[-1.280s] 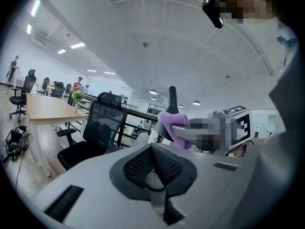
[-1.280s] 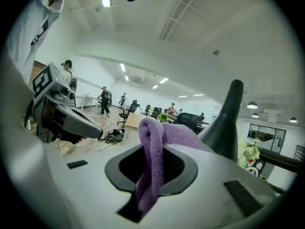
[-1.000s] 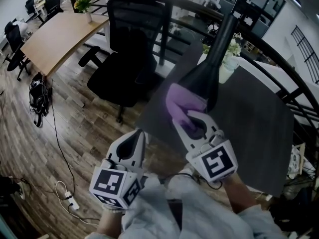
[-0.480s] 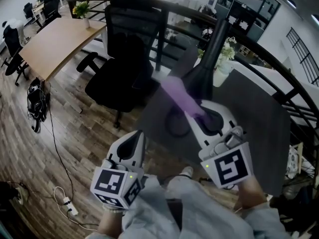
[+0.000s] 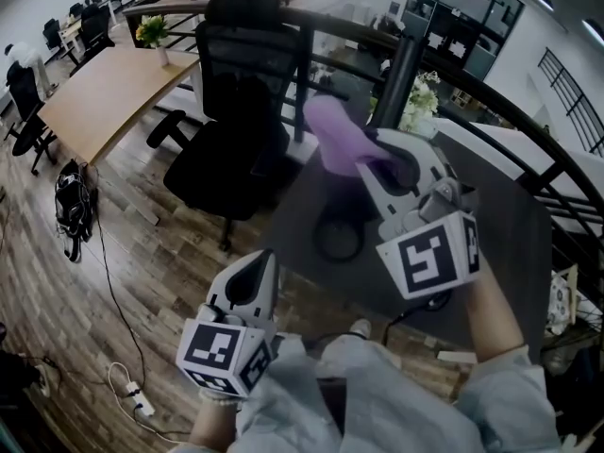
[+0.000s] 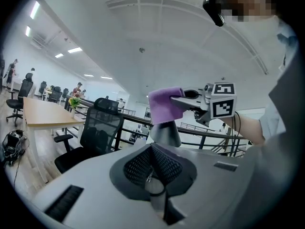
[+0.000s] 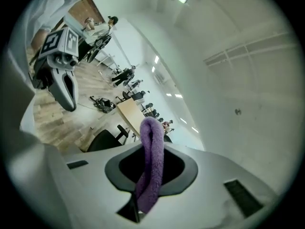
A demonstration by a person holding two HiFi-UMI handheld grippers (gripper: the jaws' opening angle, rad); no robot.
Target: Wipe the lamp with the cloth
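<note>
Low on the left, the left gripper [image 5: 259, 264] hangs idle near the person's body, its fingers pressed together on nothing. Farther right and higher, the purple cloth [image 5: 338, 138] is pinched as a folded wad in the fingers of the right gripper [image 5: 374, 165], raised above the dark tabletop [image 5: 491, 206]. Just right of it rises the black lamp [image 5: 400, 74]. The cloth sits by the lamp's stem, though contact isn't plain. Wiping looks underway. I can't tell how much is cleaned, and the lower part likely remains.
</note>
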